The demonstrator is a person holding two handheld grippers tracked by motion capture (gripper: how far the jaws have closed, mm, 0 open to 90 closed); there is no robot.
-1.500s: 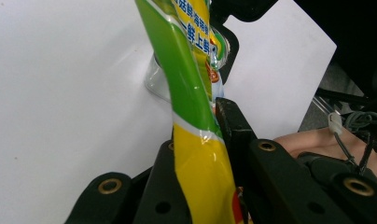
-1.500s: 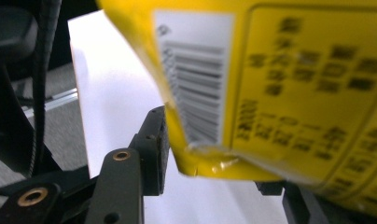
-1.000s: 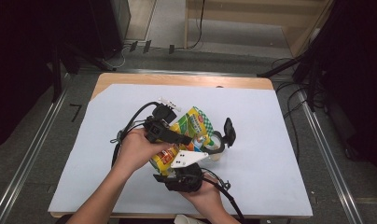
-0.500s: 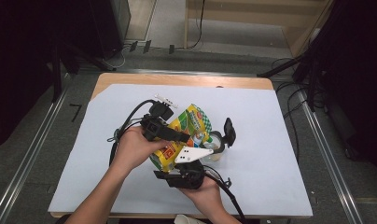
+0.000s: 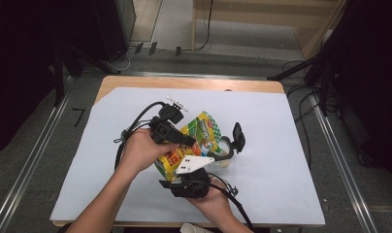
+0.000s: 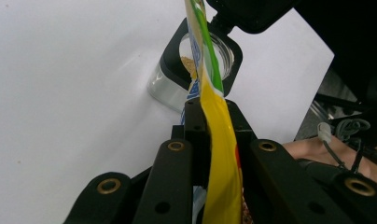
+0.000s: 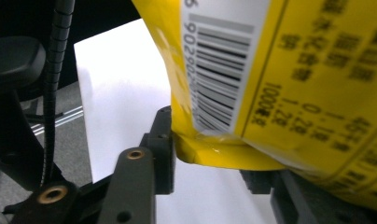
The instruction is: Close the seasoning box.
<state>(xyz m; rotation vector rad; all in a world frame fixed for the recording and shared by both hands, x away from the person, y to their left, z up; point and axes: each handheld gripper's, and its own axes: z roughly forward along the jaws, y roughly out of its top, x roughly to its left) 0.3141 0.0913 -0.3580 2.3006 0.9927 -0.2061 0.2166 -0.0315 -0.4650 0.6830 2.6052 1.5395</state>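
My left claw point(image 6: 210, 140) pinched the yellow bag point(image 6: 214, 154), my right claw point(image 7: 214, 154) gripped its corner, pouring into the jar point(image 6: 196, 60) at twelve o'clock; next, I judged, tip further.

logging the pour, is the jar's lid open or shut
Open: in the left gripper view the jar shows a bare round mouth with powder inside, its black lid flipped up beside it.

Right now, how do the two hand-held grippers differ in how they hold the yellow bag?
The left hand-held gripper pinches the yellow bag edge-on, its jaws shut flat on the thin film; the right hand-held gripper has its jaws set wider, around a bulging lower corner by the barcode. The left sits above the glass jar; the right is nearer the person, under the bag. Both grip the same bag.
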